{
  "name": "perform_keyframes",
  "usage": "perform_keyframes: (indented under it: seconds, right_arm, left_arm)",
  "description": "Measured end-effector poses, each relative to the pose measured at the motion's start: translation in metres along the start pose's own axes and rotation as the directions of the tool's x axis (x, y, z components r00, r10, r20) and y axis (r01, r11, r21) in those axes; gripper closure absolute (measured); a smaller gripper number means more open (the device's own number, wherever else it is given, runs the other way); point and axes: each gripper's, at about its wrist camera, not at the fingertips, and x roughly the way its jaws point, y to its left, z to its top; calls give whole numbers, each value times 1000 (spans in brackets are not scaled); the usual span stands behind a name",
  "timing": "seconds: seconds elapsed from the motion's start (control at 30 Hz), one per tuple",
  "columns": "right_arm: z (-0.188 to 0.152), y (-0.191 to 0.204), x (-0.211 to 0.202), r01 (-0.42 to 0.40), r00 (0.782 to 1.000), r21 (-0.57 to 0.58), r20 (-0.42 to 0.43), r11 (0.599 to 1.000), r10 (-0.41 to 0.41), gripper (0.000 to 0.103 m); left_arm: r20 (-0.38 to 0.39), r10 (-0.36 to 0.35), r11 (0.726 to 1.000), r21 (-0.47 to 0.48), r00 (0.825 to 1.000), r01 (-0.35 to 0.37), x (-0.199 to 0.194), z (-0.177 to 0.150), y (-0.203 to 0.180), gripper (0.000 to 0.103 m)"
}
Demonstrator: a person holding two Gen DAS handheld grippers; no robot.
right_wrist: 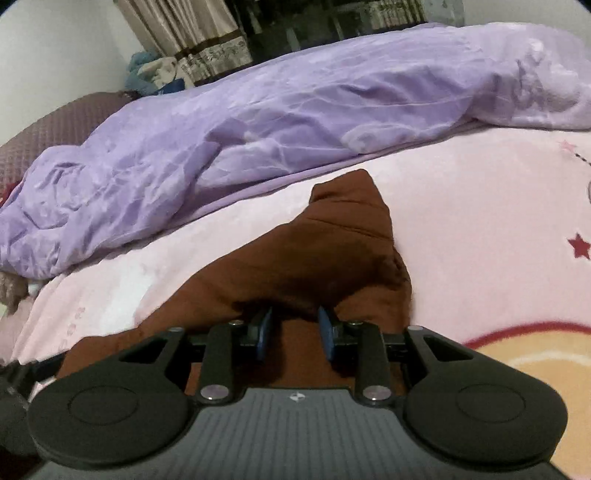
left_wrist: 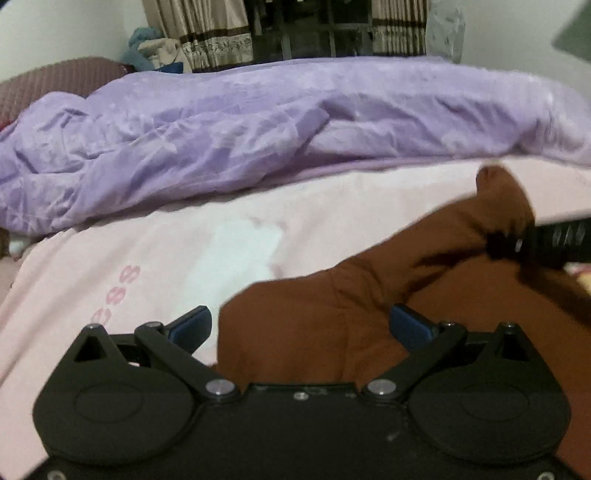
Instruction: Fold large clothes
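A brown garment point(left_wrist: 369, 302) lies on the pink bed sheet point(left_wrist: 147, 258). My left gripper point(left_wrist: 301, 325) is open, its blue pads wide apart just over the garment's near left part. My right gripper point(right_wrist: 295, 325) is shut on a bunched fold of the brown garment point(right_wrist: 332, 240) and holds it raised, with a peak of cloth standing above the fingers. The right gripper also shows in the left wrist view point(left_wrist: 517, 247), pinching the cloth at the right.
A crumpled purple quilt point(left_wrist: 258, 125) lies across the far side of the bed. A maroon pillow point(left_wrist: 55, 81) sits at the far left. Curtains point(left_wrist: 207, 33) and a dark window stand behind. The pink sheet point(right_wrist: 498, 221) spreads right with star prints.
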Motion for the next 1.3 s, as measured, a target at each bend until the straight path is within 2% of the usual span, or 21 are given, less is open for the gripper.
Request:
perform_keyframes:
  seconds: [0.07, 0.17, 0.23, 0.3, 0.33, 0.4, 0.43, 0.57, 0.67, 0.73, 0.83, 0.9, 1.03, 1.13, 1.17, 1.23, 1.3]
  right_arm:
    - [4, 5, -3, 8, 1000, -19, -2, 1000, -8, 70]
    - [18, 11, -23, 3, 998, -26, 57, 1000, -1, 70]
    - [26, 18, -28, 18, 995, -41, 96, 999, -14, 70]
    - [34, 22, -17, 67, 993, -63, 97, 996, -60, 70]
    - [35, 21, -3, 83, 995, -65, 67, 994, -79, 69]
    - [32, 13, 26, 76, 997, -43, -10, 996, -77, 68]
    - [29, 12, 30, 79, 997, -41, -5, 996, -79, 68]
    - [28, 16, 7, 69, 997, -61, 41, 996, -67, 68]
    - [26, 18, -26, 35, 997, -54, 76, 998, -31, 67]
    - [20, 22, -56, 14, 994, -79, 106, 997, -5, 67]
    - [4, 31, -95, 14, 990, -142, 138, 990, 5, 68]
    - [-9, 34, -117, 21, 992, -163, 126, 986, 0, 68]
    - [-41, 18, -144, -28, 995, -128, 87, 991, 40, 67]
    - [-66, 7, -122, -30, 999, -130, 11, 991, 32, 67]
    - [-72, 2, -112, -28, 999, -110, 15, 994, 30, 67]
    - [-79, -5, -99, -42, 998, -83, 37, 996, 45, 66]
    - [-76, -3, -102, -39, 998, -88, 48, 995, 43, 66]
  left_arm:
    - [-14, 5, 1000, 19, 1000, -5, -2, 7, -2, 0]
    - [49, 41, 998, 49, 998, -43, -18, 20, -4, 0]
    - [67, 27, 999, 32, 997, -29, -18, 28, -2, 0]
    - [18, 18, 999, 27, 1000, -18, -3, 32, -2, 0]
    - [-20, 12, 999, 38, 1000, -11, 7, 30, -5, 0]
    - [-63, 16, 999, 47, 998, -13, 23, 22, -10, 0]
    - [-62, 17, 999, 37, 998, -15, 24, 19, -11, 0]
    - [-32, 45, 998, 50, 998, -43, 11, 20, -15, 0]
    - [6, 146, 987, 69, 989, -147, -15, 16, -22, 0]
    - [16, 170, 984, 45, 985, -171, -39, 13, -23, 0]
    - [9, 119, 992, -38, 993, -119, -69, 8, -16, 0]
    - [11, 95, 993, -75, 995, -94, -94, 1, -14, 0]
    - [50, 38, 993, -115, 998, -32, -138, -33, -10, 0]
    - [-27, 17, 993, -118, 1000, -20, -130, -66, -13, 0]
    - [-48, 3, 991, -132, 999, -9, -118, -78, -13, 0]
    - [-37, -30, 980, -198, 999, 22, -108, -92, -5, 0]
    - [-23, -58, 972, -230, 998, 51, -116, -90, 3, 0]
